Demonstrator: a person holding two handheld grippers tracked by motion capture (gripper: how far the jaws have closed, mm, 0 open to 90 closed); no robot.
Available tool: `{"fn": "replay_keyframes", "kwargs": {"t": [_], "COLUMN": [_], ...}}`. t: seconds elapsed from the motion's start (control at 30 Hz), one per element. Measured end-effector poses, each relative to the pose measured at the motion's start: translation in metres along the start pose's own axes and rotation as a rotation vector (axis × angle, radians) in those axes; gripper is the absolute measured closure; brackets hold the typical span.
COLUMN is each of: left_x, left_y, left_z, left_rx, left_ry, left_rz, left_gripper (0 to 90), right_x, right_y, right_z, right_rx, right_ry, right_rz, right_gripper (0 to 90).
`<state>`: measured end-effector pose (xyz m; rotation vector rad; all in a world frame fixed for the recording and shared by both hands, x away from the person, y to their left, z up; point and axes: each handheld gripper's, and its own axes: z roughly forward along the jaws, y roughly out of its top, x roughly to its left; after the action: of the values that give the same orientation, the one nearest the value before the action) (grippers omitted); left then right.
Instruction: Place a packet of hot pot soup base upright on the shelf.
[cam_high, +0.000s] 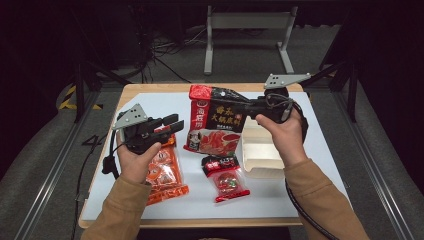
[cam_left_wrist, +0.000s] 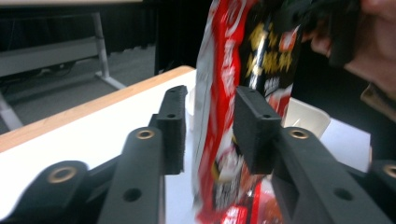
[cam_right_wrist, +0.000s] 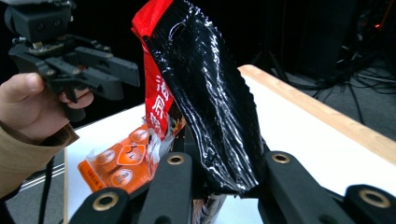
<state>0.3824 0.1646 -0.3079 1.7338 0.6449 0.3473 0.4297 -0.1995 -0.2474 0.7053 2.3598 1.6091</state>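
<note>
Tool work first: my right tool (cam_high: 248, 107) pinches the big red and black pouch (cam_high: 216, 125) by its right edge and holds it up off the desk (cam_high: 310, 200), over the middle toward the far edge. In the right gripper view the crinkled black side of the pouch (cam_right_wrist: 205, 102) rises between the jaws, clamped at its lower end. My left tool (cam_high: 167, 126) sits near the left edge with its jaws spread; in the left gripper view the pouch (cam_left_wrist: 224, 116) hangs in the gap between them, and the pads do not press on it. Under my left hand (cam_high: 134, 159) lies an orange packet (cam_high: 165, 175). A small red packet (cam_high: 227, 181) lies near the front edge, just beside a cream tray (cam_high: 260, 155) under my right hand (cam_high: 282, 131).
</note>
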Motion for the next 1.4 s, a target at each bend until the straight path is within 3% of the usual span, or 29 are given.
{"fn": "replay_keyframes", "kwargs": {"t": [0.23, 0.33, 0.6, 1.03, 1.4], "left_x": [0.010, 0.013, 0.021, 0.033, 0.038], "left_y": [-0.007, -0.009, -0.015, -0.023, -0.025], "left_z": [-0.008, -0.010, -0.014, -0.020, -0.023], "left_rx": [0.048, 0.056, 0.080, 0.105, 0.105], "left_ry": [0.048, 0.051, 0.079, 0.107, 0.126], "left_rz": [-0.006, -0.015, -0.035, -0.061, -0.078], "left_gripper": [52.9, 51.7, 49.6, 46.4, 45.8], "right_x": [-0.010, -0.013, -0.027, -0.049, -0.067], "right_y": [0.016, 0.019, 0.026, 0.027, 0.020], "right_z": [-0.023, -0.027, -0.043, -0.061, -0.065], "right_rx": [-0.005, -0.006, 0.006, 0.009, 0.011], "right_ry": [-0.080, -0.099, -0.203, -0.310, -0.379], "right_rz": [-0.035, -0.039, -0.089, -0.133, -0.150], "right_gripper": [78.6, 78.5, 78.4, 78.3, 78.3]}}
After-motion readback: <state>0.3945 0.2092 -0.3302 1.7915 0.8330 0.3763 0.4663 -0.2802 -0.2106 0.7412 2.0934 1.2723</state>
